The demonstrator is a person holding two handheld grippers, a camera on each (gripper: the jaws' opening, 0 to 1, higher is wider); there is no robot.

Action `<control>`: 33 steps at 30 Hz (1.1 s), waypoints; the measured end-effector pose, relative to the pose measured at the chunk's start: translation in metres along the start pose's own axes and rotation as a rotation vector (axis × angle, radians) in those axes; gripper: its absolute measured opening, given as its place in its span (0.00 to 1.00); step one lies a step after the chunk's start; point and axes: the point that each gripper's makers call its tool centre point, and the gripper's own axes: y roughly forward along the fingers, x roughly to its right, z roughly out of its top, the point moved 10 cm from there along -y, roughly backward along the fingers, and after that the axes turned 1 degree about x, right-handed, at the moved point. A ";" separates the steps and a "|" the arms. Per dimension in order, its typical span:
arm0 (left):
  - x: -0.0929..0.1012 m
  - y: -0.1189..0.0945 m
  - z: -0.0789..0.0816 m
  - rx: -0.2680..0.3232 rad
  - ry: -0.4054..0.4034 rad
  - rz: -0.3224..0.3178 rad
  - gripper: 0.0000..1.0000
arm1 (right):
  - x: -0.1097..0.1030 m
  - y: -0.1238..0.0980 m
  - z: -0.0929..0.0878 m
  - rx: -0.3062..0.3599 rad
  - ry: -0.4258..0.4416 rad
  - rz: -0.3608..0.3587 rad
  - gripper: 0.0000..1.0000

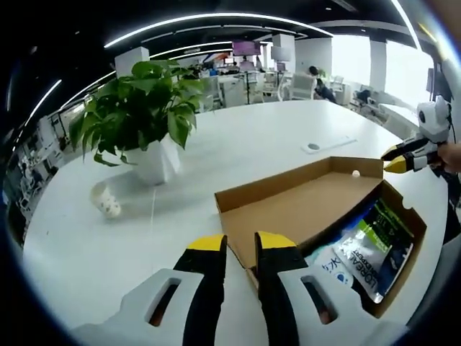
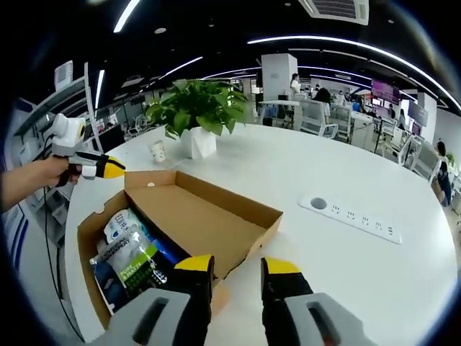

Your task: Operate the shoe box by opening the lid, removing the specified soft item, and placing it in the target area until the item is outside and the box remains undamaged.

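Left gripper view: my left claw [image 1: 240, 244] is hovering with its jaws narrowly parted, holding nothing, just short of the box [image 1: 288, 209] lid edge. My right claw [image 2: 238, 267] is hovering likewise, narrowly parted and empty, at the opposite lid edge. The lid is lying folded back flat, leaving the box open for access. The pouch [image 2: 133, 256] is resting inside the box, beside the lid. Its printing is too small to read. A plant [image 1: 140, 108] is standing well apart on the table [image 1: 245, 144].
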 end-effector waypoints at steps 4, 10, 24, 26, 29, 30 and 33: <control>0.005 -0.008 -0.002 -0.003 0.007 -0.004 0.18 | -0.002 -0.005 -0.001 -0.002 -0.017 0.016 0.27; 0.015 -0.018 -0.007 -0.011 0.013 -0.018 0.21 | -0.005 -0.007 -0.003 -0.003 -0.055 0.039 0.29; 0.044 -0.034 -0.018 -0.037 0.015 -0.075 0.26 | -0.022 -0.011 -0.002 -0.005 -0.094 0.104 0.30; 0.047 -0.035 -0.020 -0.041 0.021 -0.082 0.26 | -0.024 -0.011 -0.002 -0.006 -0.095 0.113 0.31; 0.049 -0.036 -0.023 -0.048 0.019 -0.092 0.26 | -0.027 -0.011 -0.002 -0.009 -0.103 0.124 0.30; 0.051 -0.038 -0.023 -0.050 0.020 -0.097 0.26 | -0.028 -0.011 -0.002 -0.011 -0.107 0.126 0.30; 0.054 -0.038 -0.026 -0.056 0.021 -0.107 0.26 | -0.030 -0.010 -0.002 -0.019 -0.113 0.133 0.30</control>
